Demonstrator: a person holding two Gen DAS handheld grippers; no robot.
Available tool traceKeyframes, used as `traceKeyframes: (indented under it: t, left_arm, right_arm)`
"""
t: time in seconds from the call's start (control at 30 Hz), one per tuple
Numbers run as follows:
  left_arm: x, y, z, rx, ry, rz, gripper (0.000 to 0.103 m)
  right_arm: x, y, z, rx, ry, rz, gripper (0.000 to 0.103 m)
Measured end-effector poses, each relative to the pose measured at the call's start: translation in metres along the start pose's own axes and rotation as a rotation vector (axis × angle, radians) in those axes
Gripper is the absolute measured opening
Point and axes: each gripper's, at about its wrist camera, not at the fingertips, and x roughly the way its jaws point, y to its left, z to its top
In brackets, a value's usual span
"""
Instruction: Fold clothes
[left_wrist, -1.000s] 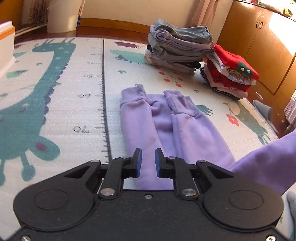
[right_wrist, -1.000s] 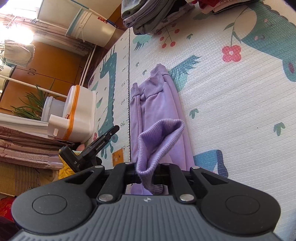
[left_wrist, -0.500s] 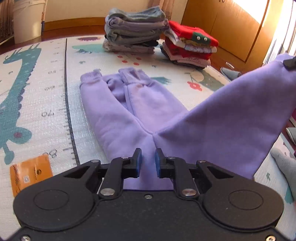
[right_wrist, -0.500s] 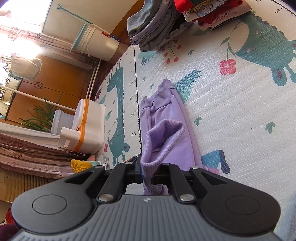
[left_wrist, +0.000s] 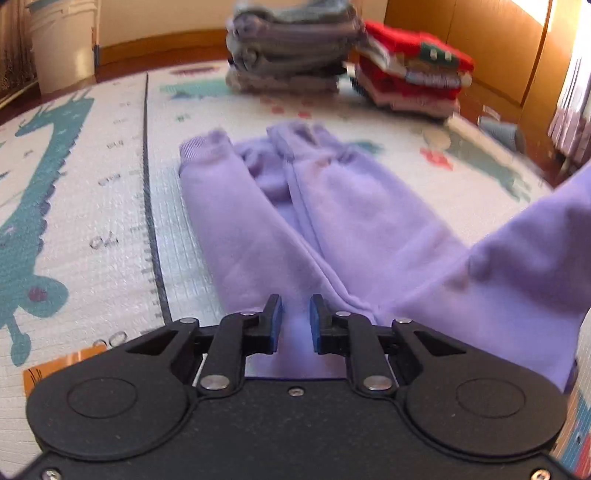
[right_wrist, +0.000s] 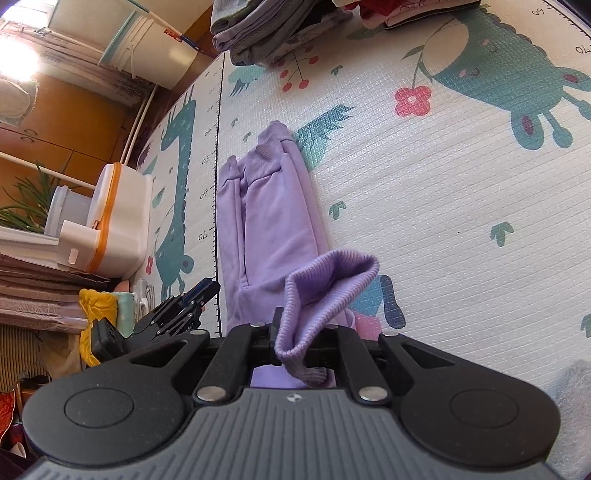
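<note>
A light purple garment (left_wrist: 332, 221) lies flat on the play mat (left_wrist: 92, 184), its ribbed cuffs at the far end. My right gripper (right_wrist: 299, 343) is shut on a ribbed purple edge (right_wrist: 325, 284) and holds it above the mat. From that grip a broad part of the cloth (left_wrist: 517, 277) rises to the right in the left wrist view. My left gripper (left_wrist: 295, 325) hovers over the near end of the garment (right_wrist: 269, 214), its blue pads a narrow gap apart with nothing pinched. In the right wrist view the left gripper (right_wrist: 201, 295) is beside the garment's left edge.
Two folded stacks stand at the mat's far end: grey clothes (left_wrist: 288, 48) and red ones (left_wrist: 413, 74). A white box with an orange band (right_wrist: 118, 221) sits off the mat's left side. A white bin (left_wrist: 62, 40) and wooden cabinets (left_wrist: 480, 44) line the walls.
The left wrist view swung across the garment and back, and the lifted cloth now rises at the right. The right gripper kept its hold on the ribbed edge.
</note>
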Motion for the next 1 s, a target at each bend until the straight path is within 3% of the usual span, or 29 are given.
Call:
traceKeyframes:
  t: [0.13,0.2,0.27,0.3,0.37,0.4,0.57,0.67,0.77,0.83,1.0]
  left_arm:
    - [-0.004,-0.007,0.012,0.088,-0.008,0.031,0.013]
    - [0.002,-0.001,0.022,0.058,-0.037,0.039,0.013]
    - [0.029,0.000,0.021,0.105,0.074,0.044,0.013]
    - [0.032,-0.001,0.021,0.161,0.063,0.024,0.013]
    - [0.030,0.008,0.039,0.169,0.082,0.030,0.013]
    - [0.029,0.011,0.049,0.181,0.043,0.066,0.013]
    - [0.069,0.039,0.089,0.127,-0.022,0.122,0.013]
    - [0.094,0.051,0.086,0.083,0.033,0.092,0.013]
    - [0.063,0.059,0.091,0.042,0.021,0.098,0.014]
    - [0.025,0.065,0.081,0.004,-0.045,0.074,0.014]
    - [-0.070,0.043,0.021,-0.054,-0.100,-0.001,0.014]
  right_arm:
    - [0.000,0.011,0.003,-0.029,-0.012,0.013,0.010]
    - [0.000,0.016,0.002,-0.026,-0.009,0.021,0.010]
    - [0.002,0.020,0.000,-0.028,-0.008,0.029,0.010]
    - [0.003,0.023,0.000,-0.031,-0.008,0.033,0.010]
    - [0.006,0.029,-0.002,-0.036,-0.005,0.036,0.010]
    - [0.007,0.030,-0.002,-0.039,-0.003,0.036,0.010]
    - [0.011,0.033,-0.003,-0.044,0.003,0.024,0.010]
    - [0.012,0.033,-0.003,-0.037,0.000,0.011,0.010]
    - [0.010,0.036,-0.002,-0.048,-0.011,0.011,0.010]
    - [0.009,0.037,0.000,-0.056,-0.021,0.010,0.010]
    - [0.006,0.030,0.007,-0.024,-0.049,0.031,0.010]
